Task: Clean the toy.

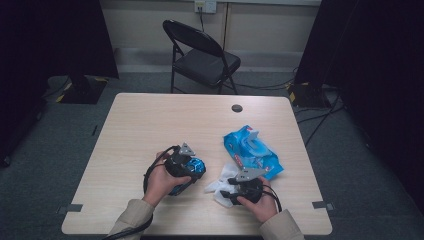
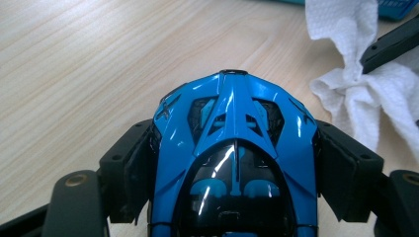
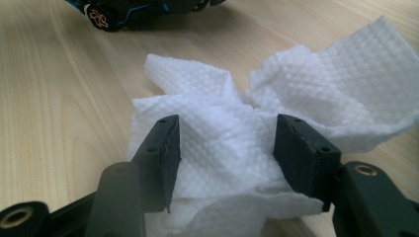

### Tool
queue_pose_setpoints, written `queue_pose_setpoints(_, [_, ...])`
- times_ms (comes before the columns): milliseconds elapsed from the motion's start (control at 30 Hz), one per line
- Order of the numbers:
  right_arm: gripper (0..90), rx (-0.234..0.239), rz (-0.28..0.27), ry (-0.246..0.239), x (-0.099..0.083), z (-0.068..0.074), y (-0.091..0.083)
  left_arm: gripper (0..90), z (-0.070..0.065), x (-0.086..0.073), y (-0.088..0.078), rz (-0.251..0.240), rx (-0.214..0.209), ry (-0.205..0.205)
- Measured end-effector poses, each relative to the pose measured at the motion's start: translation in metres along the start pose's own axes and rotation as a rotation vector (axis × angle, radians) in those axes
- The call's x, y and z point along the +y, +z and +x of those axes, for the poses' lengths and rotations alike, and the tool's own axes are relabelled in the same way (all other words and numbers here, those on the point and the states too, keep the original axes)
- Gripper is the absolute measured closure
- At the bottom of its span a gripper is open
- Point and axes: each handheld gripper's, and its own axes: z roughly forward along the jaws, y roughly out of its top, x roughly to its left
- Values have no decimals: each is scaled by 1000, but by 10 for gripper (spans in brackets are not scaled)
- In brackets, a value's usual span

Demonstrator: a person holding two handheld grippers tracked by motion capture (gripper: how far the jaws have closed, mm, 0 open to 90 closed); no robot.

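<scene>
2 grippers are at work on the worktop [image 1: 150, 125], and I hold 1 in each hand. My left gripper [image 1: 192, 167] is clamped across the body of a blue toy sports car [image 2: 232, 148]: in the left gripper view its 2 black jaws press on the car's flanks, nose pointing away from me, and the car sits low over the wood near the front-centre of the worktop. My right gripper [image 1: 231, 189] grips a crumpled white wet wipe [image 3: 232, 148]; in the right gripper view the jaws stand on either side of a bunched fold and bite into it, while the rest of the sheet spreads loose on the worktop just to the right of the car. A blue wet-wipe pack [image 1: 252, 150] lies behind the wipe, its flap raised.

Judged task: wiping the car clean with the wipe.

Risks from here, as I judge them:
1. The car's glossy shell is smooth and tapered, so a sideways rub could let it slide or twist out of my left gripper.
2. The wipe is held by 1 soft fold; dragging it could pull it free or tear it.
3. The loose tail could snag on a wheel or catch under my jaws.
</scene>
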Motion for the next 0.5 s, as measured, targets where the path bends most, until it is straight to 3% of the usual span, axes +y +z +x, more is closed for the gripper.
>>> queue_pose_setpoints(267, [423,-1,0,5,0,0,0,248,0,3,-17,-66,-3,17])
queue_pose_setpoints(500, [416,-9,7,8,1,2,0,248,2,5,-33,-121,-20,4])
